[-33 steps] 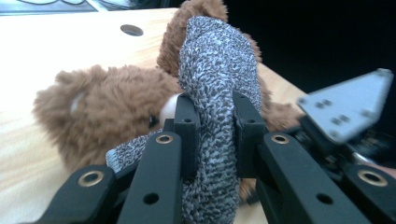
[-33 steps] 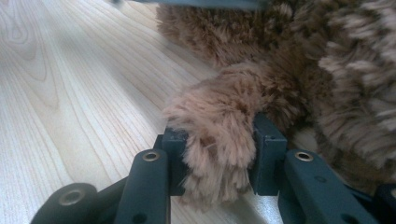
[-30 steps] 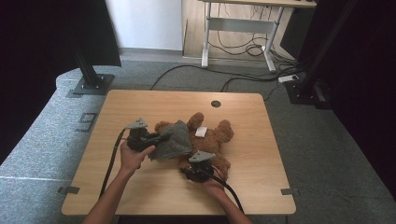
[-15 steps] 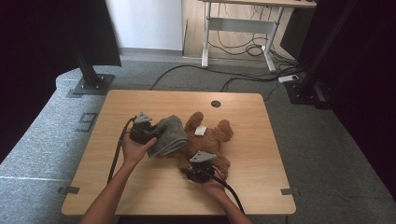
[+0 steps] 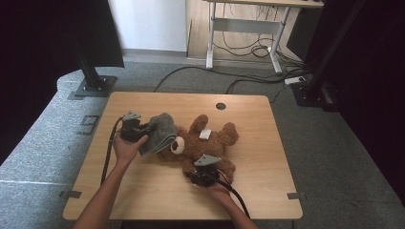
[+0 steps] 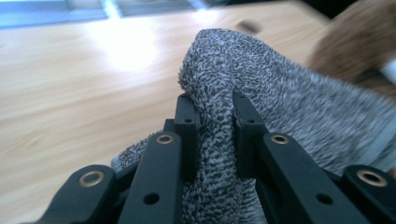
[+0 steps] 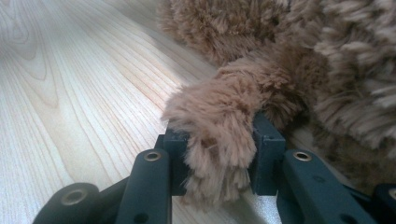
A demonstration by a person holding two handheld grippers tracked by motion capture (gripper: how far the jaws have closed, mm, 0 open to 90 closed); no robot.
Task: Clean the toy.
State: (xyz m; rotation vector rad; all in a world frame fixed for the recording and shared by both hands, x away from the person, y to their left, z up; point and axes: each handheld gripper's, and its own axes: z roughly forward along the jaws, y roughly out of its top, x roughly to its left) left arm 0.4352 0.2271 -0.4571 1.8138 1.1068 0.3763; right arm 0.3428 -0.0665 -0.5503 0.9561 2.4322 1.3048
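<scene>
high view: left gripper (image 5: 143, 134) at the left half of the wooden table (image 5: 143, 186), clamped on a bunched grey towel (image 5: 161, 132). towel lifted, draped just left of the teddy bear's head, touching or overlapping it, can't tell which. brown teddy bear (image 5: 205, 145) lying flat near table centre, head toward the left, white tag (image 5: 206, 134) on its body. right gripper (image 5: 200, 172) at the bear's near side, low on the table, grey three-cornered plate on top, cable trailing back toward the near edge. round hole (image 5: 220, 106) in the table near the far edge.

left gripper view: fingers (image 6: 187, 126) pinched tight on a fold of the grey towel (image 6: 261, 93), fabric squeezed thin between them and bulging above. bare table (image 6: 70, 84) behind, brown fur of the teddy bear (image 6: 350, 46) at upper right, blurred.

right gripper view: fingers (image 7: 266, 154) clamped on a furry limb of the teddy bear (image 7: 219, 126), fur spilling out between and past the tips. rest of the bear up and to the right, lying on the table (image 7: 70, 93). which limb: can't tell.
</scene>
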